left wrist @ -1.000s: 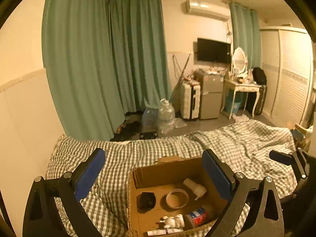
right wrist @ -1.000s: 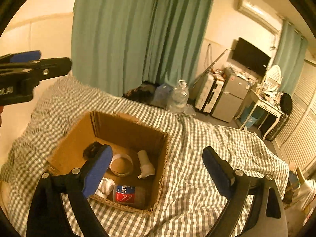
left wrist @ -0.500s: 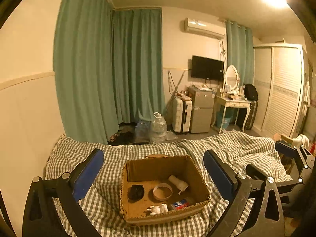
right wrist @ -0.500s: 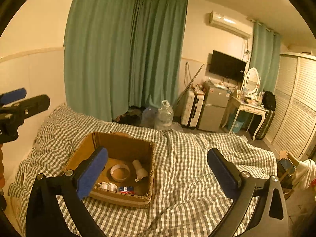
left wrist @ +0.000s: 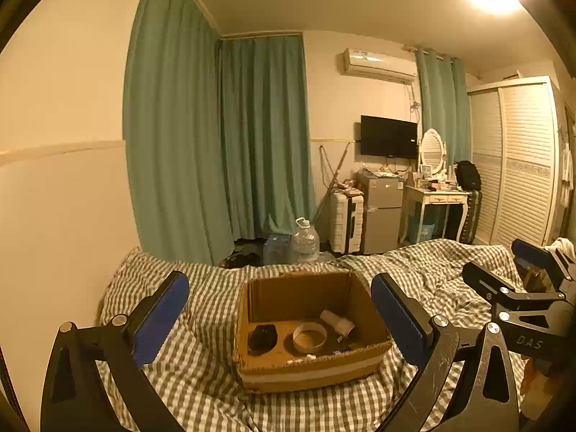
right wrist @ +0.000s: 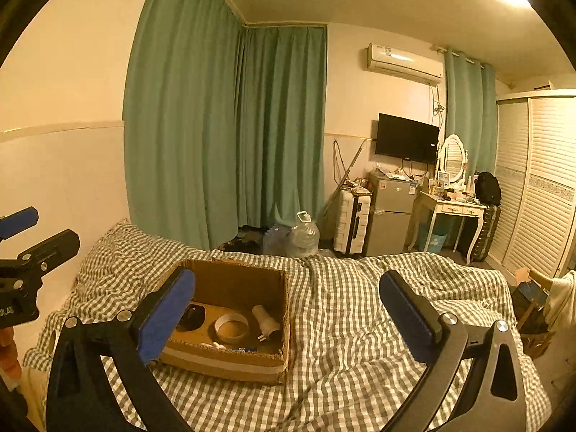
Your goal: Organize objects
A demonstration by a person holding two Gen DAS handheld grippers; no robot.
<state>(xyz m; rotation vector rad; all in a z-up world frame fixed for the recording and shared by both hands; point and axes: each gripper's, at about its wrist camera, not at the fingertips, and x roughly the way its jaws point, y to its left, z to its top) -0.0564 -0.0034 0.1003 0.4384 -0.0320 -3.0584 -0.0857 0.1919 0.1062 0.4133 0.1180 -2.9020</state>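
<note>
An open cardboard box (left wrist: 309,369) (right wrist: 223,360) sits on the checked bedspread (left wrist: 201,367) (right wrist: 360,324). Inside lie a black round object (left wrist: 262,336) (right wrist: 192,316), a tape roll (left wrist: 309,336) (right wrist: 231,327), a white cylinder-shaped item (left wrist: 338,324) (right wrist: 266,322) and small items by the near wall. My left gripper (left wrist: 280,318) is open and empty, held back above the box. My right gripper (right wrist: 288,309) is open and empty, to the right of the box. Each gripper shows at the edge of the other's view.
Green curtains (left wrist: 216,144) hang behind the bed. Water jugs (left wrist: 306,241), a white suitcase (left wrist: 345,221), a small fridge (left wrist: 381,212), a dressing table (left wrist: 437,198) and a louvred wardrobe (left wrist: 518,165) stand beyond. A wall lies left of the bed.
Both grippers have pulled back and up from the box. The box now looks smaller and farther, and more of the room and ceiling is in view.
</note>
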